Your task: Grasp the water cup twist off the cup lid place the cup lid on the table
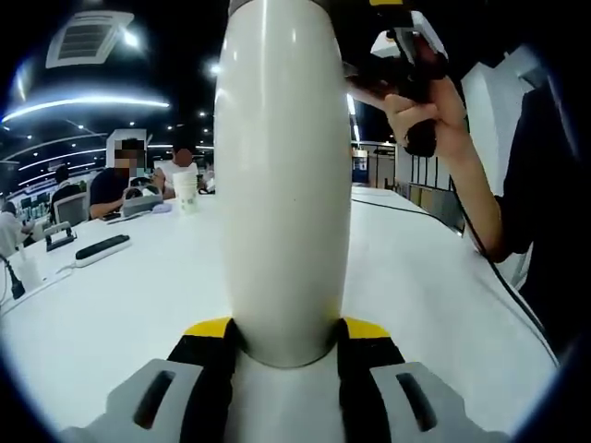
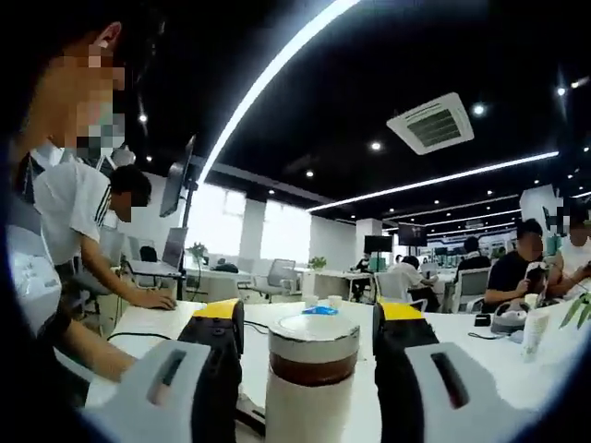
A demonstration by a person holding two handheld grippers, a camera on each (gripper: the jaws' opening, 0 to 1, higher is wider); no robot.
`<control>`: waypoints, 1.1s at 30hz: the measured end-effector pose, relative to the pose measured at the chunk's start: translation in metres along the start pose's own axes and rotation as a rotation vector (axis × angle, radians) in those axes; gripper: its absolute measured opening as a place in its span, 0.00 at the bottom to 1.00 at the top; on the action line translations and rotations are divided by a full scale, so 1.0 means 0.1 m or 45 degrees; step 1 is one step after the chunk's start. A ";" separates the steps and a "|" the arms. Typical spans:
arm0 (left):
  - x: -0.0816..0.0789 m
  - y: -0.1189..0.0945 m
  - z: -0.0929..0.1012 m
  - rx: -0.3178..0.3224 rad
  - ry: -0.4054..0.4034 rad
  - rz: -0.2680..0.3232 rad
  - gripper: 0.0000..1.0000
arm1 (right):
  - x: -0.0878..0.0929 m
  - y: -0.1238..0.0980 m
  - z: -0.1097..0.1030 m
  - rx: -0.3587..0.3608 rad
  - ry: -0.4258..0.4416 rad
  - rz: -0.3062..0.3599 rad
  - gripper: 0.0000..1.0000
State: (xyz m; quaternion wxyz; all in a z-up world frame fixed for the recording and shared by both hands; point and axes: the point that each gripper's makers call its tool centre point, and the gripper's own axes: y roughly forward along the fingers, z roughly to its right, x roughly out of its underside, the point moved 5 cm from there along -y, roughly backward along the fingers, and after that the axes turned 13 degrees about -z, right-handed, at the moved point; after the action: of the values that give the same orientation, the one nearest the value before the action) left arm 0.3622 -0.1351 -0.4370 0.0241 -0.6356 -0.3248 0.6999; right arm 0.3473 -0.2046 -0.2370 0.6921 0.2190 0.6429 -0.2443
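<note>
left gripper: jaws squeeze the white cup low down, holding it upright over the desk so it won't spin | right gripper: jaws open beside the lid, not pinching, ready to twist

No readable text, label, brand, number or sign appeared in either view. The water cup had a plain white body with no print in the left gripper view, and its cup lid showed a bare white top and brown band in the right gripper view. Items on the tabletop and far screens were too small or blurred to read.
</note>
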 end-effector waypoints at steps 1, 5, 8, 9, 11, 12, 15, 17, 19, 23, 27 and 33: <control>0.00 0.00 0.00 -0.001 0.000 0.000 0.45 | 0.02 0.02 0.00 0.000 0.005 -0.007 0.58; 0.00 0.00 0.00 -0.002 -0.002 -0.001 0.45 | 0.09 0.10 0.03 0.012 0.022 -0.042 0.56; 0.00 0.00 0.00 -0.002 -0.002 -0.001 0.45 | 0.14 0.14 0.08 0.020 0.019 -0.070 0.54; 0.00 0.00 0.00 -0.003 -0.003 -0.001 0.45 | 0.16 0.16 0.10 0.006 0.030 -0.079 0.53; 0.00 0.01 -0.01 -0.002 -0.003 -0.001 0.45 | 0.18 0.17 0.10 -0.027 0.051 -0.077 0.50; -0.01 0.01 -0.01 -0.003 -0.002 -0.001 0.45 | 0.18 0.18 0.09 -0.044 0.058 -0.079 0.49; -0.01 0.01 -0.02 -0.002 -0.004 -0.002 0.45 | 0.18 0.19 0.08 -0.073 0.035 -0.076 0.48; -0.01 0.01 -0.02 -0.002 -0.005 -0.003 0.45 | 0.18 0.20 0.10 -0.110 0.029 -0.078 0.48; -0.01 0.01 -0.02 -0.001 -0.006 -0.003 0.45 | 0.18 0.21 0.10 -0.207 0.037 -0.066 0.48; -0.01 0.01 -0.02 -0.001 -0.006 -0.003 0.45 | 0.18 0.21 0.13 -0.394 -0.019 -0.062 0.48; 0.00 0.02 -0.02 0.000 -0.007 -0.003 0.45 | 0.19 0.22 0.16 -0.593 -0.044 -0.061 0.48; 0.00 0.02 -0.03 0.002 -0.008 -0.004 0.45 | 0.20 0.26 0.19 -0.833 -0.039 -0.060 0.48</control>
State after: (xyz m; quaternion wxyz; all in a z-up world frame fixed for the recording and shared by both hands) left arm 0.3654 -0.1355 -0.4376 0.0245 -0.6331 -0.3253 0.7020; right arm 0.3789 -0.1970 -0.2555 0.7294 -0.0336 0.6818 -0.0440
